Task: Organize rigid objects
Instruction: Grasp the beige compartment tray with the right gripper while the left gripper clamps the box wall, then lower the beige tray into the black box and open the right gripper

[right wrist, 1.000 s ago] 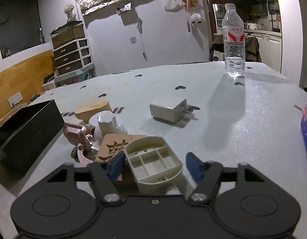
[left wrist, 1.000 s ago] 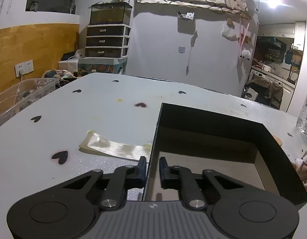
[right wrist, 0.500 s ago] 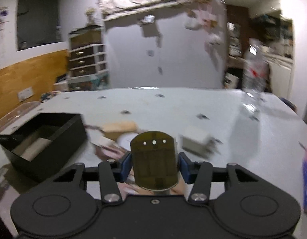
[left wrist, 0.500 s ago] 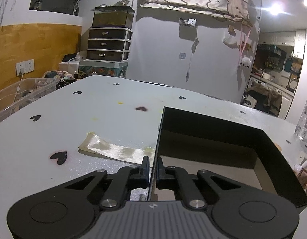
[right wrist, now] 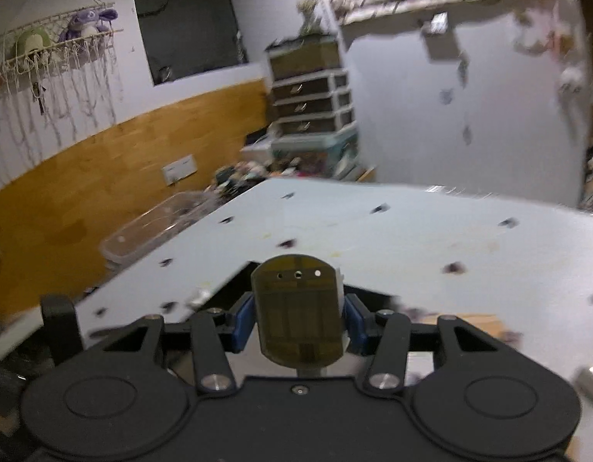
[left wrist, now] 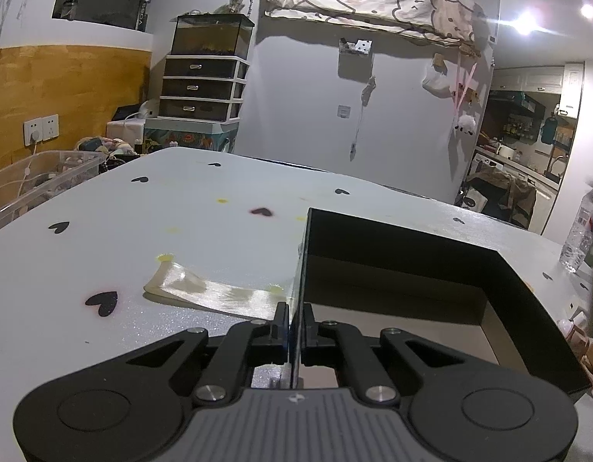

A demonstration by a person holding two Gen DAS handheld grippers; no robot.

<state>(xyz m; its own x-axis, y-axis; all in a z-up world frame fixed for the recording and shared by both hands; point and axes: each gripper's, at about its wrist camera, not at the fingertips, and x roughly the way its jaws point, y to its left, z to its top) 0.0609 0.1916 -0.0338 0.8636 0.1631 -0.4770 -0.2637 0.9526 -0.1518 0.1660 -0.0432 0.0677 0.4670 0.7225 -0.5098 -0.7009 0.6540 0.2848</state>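
A black open box [left wrist: 404, 265] stands on the grey table. My left gripper [left wrist: 294, 327] is shut on the box's near left wall, one finger inside and one outside. My right gripper [right wrist: 298, 321] is shut on a beige rounded plastic tray [right wrist: 298, 315], held upright above the table, its flat underside with three small holes facing the camera. The right wrist view is blurred; the dark box edge [right wrist: 238, 288] lies just behind the tray.
A pale shiny strip [left wrist: 215, 294] lies left of the box. A water bottle [left wrist: 577, 238] stands at far right, small pink and wooden items [left wrist: 581, 342] right of the box. A clear bin [left wrist: 30, 184] sits off the table's left edge.
My right gripper closed on the tray, lifted it upright and swung left toward the box. My left gripper closed onto the box wall and stays there.
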